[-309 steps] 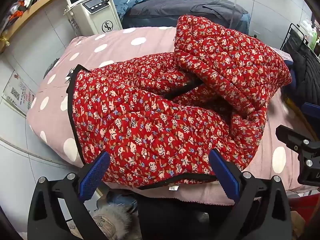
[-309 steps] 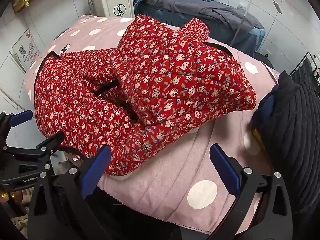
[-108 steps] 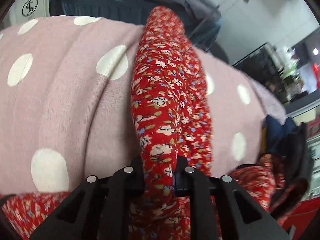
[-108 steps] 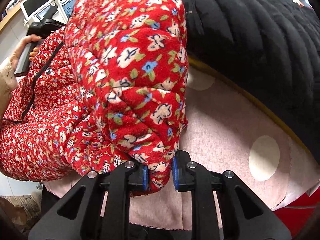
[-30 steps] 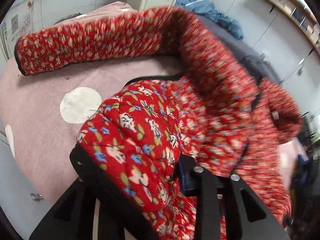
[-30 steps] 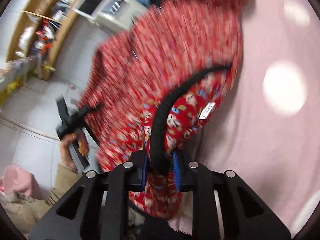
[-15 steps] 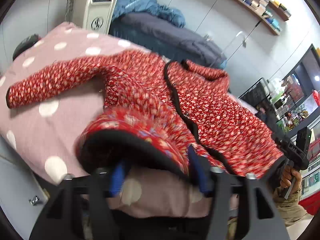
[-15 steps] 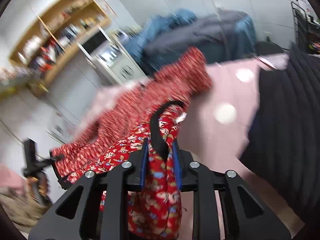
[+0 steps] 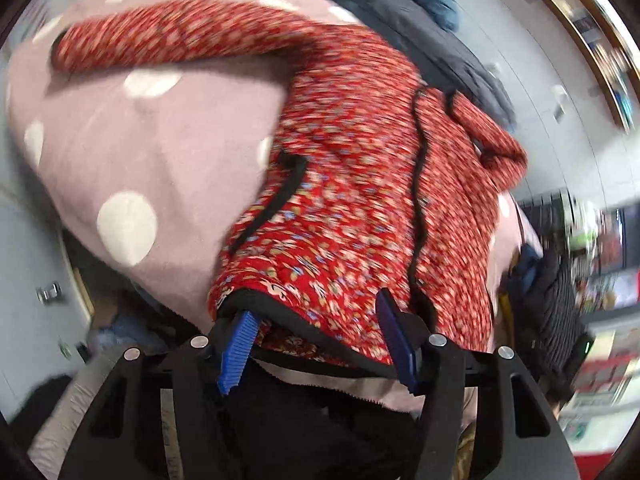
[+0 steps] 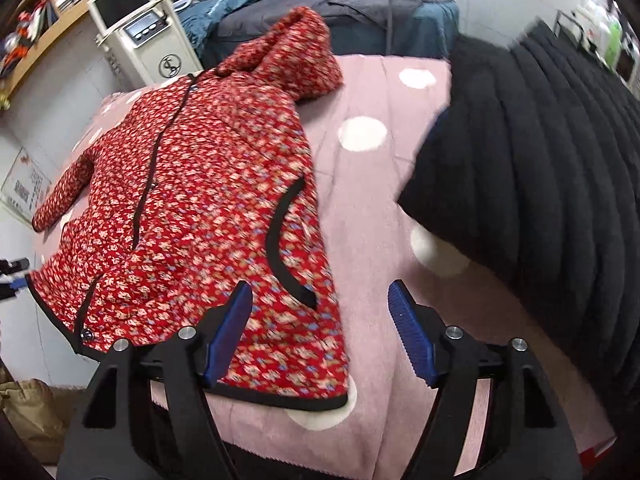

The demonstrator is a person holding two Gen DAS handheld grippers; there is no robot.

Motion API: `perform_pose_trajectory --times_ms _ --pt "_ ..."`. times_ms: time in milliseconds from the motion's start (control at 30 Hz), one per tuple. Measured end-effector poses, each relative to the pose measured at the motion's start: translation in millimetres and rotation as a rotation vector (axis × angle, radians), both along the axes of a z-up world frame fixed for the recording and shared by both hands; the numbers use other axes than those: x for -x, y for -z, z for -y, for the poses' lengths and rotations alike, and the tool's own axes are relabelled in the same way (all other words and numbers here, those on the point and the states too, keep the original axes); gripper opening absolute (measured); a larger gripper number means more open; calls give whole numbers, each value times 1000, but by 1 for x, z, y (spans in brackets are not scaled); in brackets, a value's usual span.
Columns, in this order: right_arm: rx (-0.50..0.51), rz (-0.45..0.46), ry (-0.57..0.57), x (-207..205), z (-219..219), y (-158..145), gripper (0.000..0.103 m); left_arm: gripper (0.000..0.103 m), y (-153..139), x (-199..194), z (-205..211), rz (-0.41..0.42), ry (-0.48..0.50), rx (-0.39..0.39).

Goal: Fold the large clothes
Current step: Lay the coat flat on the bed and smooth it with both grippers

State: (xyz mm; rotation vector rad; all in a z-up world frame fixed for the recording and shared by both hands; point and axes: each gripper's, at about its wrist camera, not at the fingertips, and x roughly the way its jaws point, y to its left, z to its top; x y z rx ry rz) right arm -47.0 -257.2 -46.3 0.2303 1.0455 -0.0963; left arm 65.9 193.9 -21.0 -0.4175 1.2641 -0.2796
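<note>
A red floral quilted jacket (image 9: 352, 200) with black trim lies spread front-up on the pink dotted bed cover (image 9: 160, 140), hood at the far end and one sleeve stretched out to the left. My left gripper (image 9: 316, 344) hovers at the near hem. Its jaws are closing, the black-edged hem lies between the blue pads (image 9: 238, 348), and they do not press it. In the right wrist view the jacket (image 10: 208, 184) lies flat. My right gripper (image 10: 320, 336) stands over its near right corner, jaws opening, holding nothing.
A black quilted garment (image 10: 540, 160) is heaped on the right side of the bed cover (image 10: 376, 220). Behind stand a white machine with a screen (image 10: 148, 36) and a couch with blue and grey bedding (image 10: 320, 8). A brown bag (image 10: 28, 412) sits on the floor at left.
The right gripper has let go of the hem and opened. The left gripper's jaws stand apart, with the hem loose between them. The jacket has dropped flat; both views have pulled back and up.
</note>
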Motion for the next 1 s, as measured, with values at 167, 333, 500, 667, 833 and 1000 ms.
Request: perform_pose_trajectory --times_ms 167,333,500,667,833,1000 --pt "35 -15 -102 -17 -45 11 81 70 -33 16 25 56 106 -84" --pt "108 -66 -224 -23 -84 25 81 84 -92 44 15 258 107 -183" --pt "118 -68 -310 -31 -116 33 81 96 -106 37 6 398 -2 -265" --pt "169 -94 -355 -37 -139 44 81 96 -65 10 47 386 18 -327" --pt "274 -168 -375 -39 -149 71 81 96 -10 -8 100 348 162 -351" --pt "346 -212 -369 -38 -147 97 92 96 61 -27 116 183 185 -414"
